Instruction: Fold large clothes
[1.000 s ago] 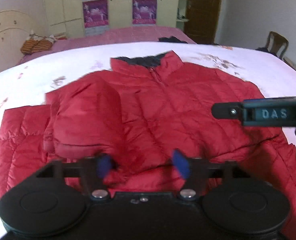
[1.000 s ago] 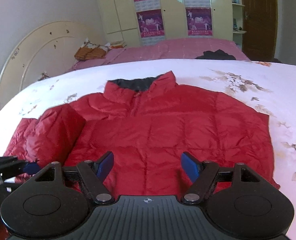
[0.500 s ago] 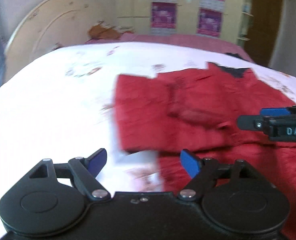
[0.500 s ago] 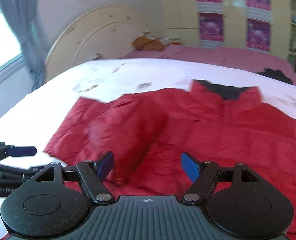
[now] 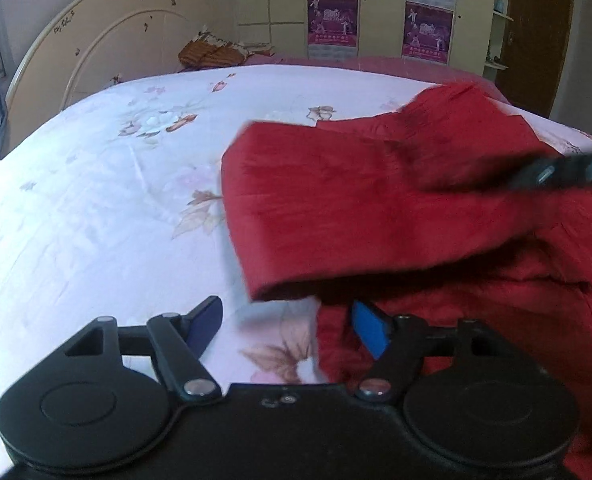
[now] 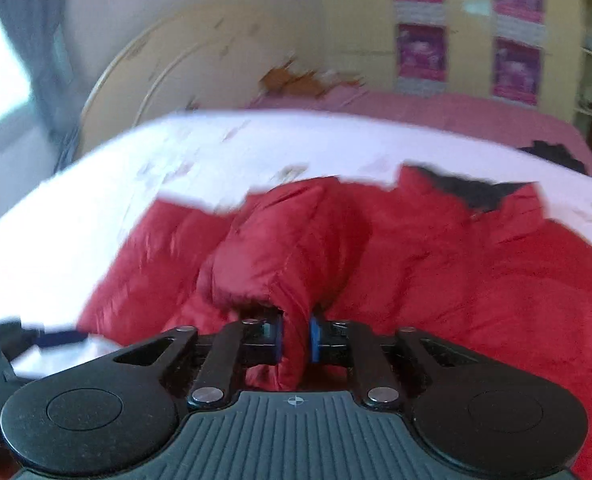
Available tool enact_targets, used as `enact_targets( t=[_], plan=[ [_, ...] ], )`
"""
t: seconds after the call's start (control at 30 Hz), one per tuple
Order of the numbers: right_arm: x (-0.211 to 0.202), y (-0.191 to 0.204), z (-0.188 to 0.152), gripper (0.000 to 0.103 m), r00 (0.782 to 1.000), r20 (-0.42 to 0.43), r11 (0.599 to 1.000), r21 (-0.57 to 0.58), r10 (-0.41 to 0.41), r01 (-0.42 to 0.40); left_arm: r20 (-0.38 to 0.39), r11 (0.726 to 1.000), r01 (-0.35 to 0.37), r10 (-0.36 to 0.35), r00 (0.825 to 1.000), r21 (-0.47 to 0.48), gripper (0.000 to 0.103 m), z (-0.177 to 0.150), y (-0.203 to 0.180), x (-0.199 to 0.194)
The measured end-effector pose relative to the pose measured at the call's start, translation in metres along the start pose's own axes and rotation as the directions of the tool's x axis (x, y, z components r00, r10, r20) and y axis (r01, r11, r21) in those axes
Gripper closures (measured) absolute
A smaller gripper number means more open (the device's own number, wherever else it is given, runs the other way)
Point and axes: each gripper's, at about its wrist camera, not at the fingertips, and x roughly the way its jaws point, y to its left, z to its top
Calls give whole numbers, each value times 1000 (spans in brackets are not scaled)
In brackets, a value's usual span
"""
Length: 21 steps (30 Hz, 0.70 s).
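The right gripper (image 6: 296, 334) has its jaws pressed together on a bunched fold of the red padded jacket (image 6: 436, 280); the blue pads (image 6: 314, 338) pinch the fabric from both sides, and a puffy hump of the garment rises directly ahead of them. Beyond that hump the jacket spreads over the bed (image 6: 215, 152), its dark-lined collar (image 6: 468, 188) lying ahead and to the right of the jaws. The left gripper (image 5: 285, 326) has its jaws spread wide and holding nothing: the left blue pad (image 5: 205, 320) hangs over bare floral sheet, while the right one sits at the edge of the red fabric, though whether it touches cannot be told. Just ahead of these jaws a flap of the jacket (image 5: 336, 208) is raised off the white flowered bedspread (image 5: 95, 200), its lower edge casting a dark underside close in front of the pads. A blurred dark bar, the right gripper (image 5: 568, 170), crosses ahead and to the right, over the lifted fabric. Far ahead stand a curved cream headboard (image 5: 95, 52) and a wardrobe bearing purple posters (image 5: 332, 20). The right wrist view is smeared by motion blur.
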Motion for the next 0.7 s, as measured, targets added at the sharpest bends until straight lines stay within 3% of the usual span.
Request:
enact_targets(
  t=[0.13,0.27,0.3,0.37,0.43,0.57,0.6,0.63,0.67,0.7],
  plan=[
    [-26,-48,9,93,999,26,989,141,-48,44,16,1000,-10,9,1000,23,34,5,-8,7],
    [-43,-92,-4,93,996,-14,965,247,-87,87,38,999,-7,5,999,49,41,11,-16,14],
    [-46,-101,-10,93,996,-31,957,274,-89,94,40,998,-4,2,999,59,44,11,-18,16],
    [-51,-118,-23,93,994,-61,936,335,-90,105,36,997,7,-10,999,83,64,11,-22,20],
    [-56,-131,-34,93,991,-80,917,379,-103,126,38,995,15,-19,999,97,77,10,-25,22],
    [-68,-142,-43,89,980,-84,905,376,-178,197,46,994,15,-20,999,113,88,8,-27,22],
    [-71,-142,-43,67,976,-80,904,366,-204,219,44,993,16,-21,999,115,88,8,-27,22],
    [-74,-142,-42,33,966,-69,901,348,-250,258,44,993,15,-21,999,116,88,8,-27,21],
    [-80,-142,-43,21,956,-51,897,334,-290,290,44,993,16,-21,999,116,88,8,-27,21],
    [-84,-143,-43,17,950,-33,897,320,-311,305,43,993,16,-22,999,115,88,8,-27,21]
  ],
)
